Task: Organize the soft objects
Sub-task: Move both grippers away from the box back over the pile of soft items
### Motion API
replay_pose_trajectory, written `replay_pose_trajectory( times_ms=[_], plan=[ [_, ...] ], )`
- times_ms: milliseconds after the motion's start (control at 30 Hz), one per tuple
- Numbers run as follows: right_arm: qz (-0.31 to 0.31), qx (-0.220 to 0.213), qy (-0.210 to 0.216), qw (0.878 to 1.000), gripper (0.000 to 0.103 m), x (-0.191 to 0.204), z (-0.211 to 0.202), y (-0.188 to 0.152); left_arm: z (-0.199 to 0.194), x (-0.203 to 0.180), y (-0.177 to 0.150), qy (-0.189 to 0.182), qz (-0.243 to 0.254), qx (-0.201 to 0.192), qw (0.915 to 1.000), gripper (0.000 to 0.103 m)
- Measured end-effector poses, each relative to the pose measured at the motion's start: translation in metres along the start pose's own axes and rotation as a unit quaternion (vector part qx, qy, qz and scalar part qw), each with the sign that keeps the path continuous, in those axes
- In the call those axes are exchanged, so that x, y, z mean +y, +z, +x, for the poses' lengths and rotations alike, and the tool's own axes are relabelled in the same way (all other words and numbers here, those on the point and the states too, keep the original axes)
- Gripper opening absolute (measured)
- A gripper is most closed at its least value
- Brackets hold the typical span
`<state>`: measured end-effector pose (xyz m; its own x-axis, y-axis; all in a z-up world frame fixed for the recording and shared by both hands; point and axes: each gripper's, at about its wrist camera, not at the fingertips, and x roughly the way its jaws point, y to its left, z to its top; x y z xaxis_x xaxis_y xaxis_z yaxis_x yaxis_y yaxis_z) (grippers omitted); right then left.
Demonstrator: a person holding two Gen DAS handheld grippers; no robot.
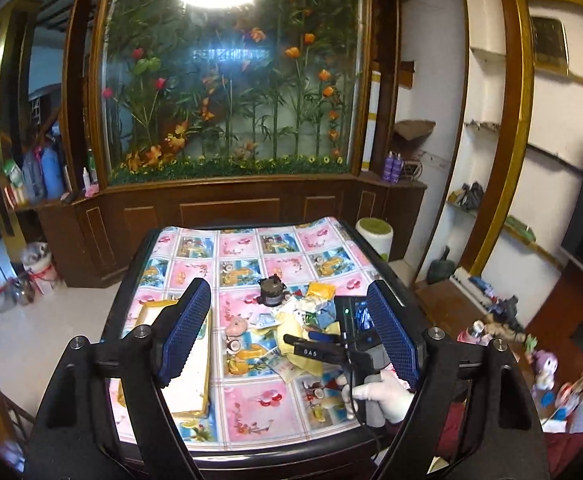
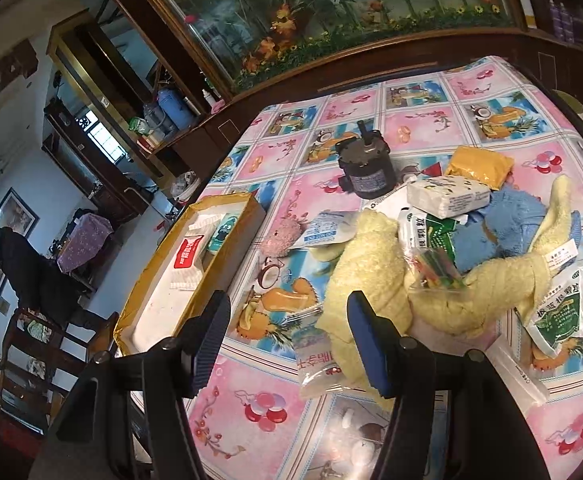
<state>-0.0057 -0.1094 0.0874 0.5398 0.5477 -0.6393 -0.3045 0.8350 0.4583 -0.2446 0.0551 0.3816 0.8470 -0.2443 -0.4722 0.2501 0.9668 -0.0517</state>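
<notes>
A pile of soft things lies on the table's right half: a pale yellow towel [image 2: 367,264], a blue cloth [image 2: 507,228], a white tissue pack [image 2: 447,196], a yellow pouch [image 2: 479,168], green sachets [image 2: 559,312] and a pink plush [image 2: 277,240]. A yellow-rimmed white box [image 2: 167,292] at the left holds a red-labelled packet [image 2: 187,254]. My right gripper [image 2: 287,344] is open and empty, low over the table between box and towel. My left gripper [image 1: 287,336] is open and empty, held above the table's near edge; it sees the right gripper [image 1: 331,350] over the pile [image 1: 291,320] and the box [image 1: 189,372].
A black motor [image 2: 365,164] stands behind the pile. The table [image 1: 251,248] has a patterned cloth and dark raised edges. A glass cabinet with fake flowers [image 1: 231,80] stands behind it. A person [image 2: 23,272] and wooden chairs [image 2: 47,344] are at the far left.
</notes>
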Motion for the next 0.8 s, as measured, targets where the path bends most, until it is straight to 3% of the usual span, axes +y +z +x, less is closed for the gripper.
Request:
replay_pose_trajectory(
  times_ms=[133,233,400,533,667,800],
  plan=[
    [0.014,-0.001,-0.015,1.0,0.061,-0.013,-0.002,0.001,0.018,-0.011,0.002,0.007,0.019,0.034,0.9992,0.081],
    [0.018,0.0,-0.021,1.0,0.061,-0.018,-0.003,0.001,0.03,-0.01,0.004,-0.009,0.013,0.051,0.9985,0.081],
    [0.021,-0.008,-0.016,1.0,0.061,-0.023,-0.003,-0.003,0.042,0.009,-0.019,-0.082,-0.005,0.025,0.9963,0.081],
    [0.041,-0.009,-0.01,0.999,0.061,-0.033,-0.002,-0.006,0.066,0.035,-0.041,-0.1,-0.039,0.001,0.9942,0.081],
    [0.029,-0.026,-0.016,0.999,0.061,-0.032,-0.011,-0.012,0.098,0.067,-0.063,-0.081,-0.096,-0.016,0.9919,0.081],
    [-0.001,-0.039,-0.035,0.999,0.061,-0.028,-0.018,-0.017,0.124,0.095,-0.089,-0.018,-0.145,-0.038,0.9885,0.081]
  ],
)
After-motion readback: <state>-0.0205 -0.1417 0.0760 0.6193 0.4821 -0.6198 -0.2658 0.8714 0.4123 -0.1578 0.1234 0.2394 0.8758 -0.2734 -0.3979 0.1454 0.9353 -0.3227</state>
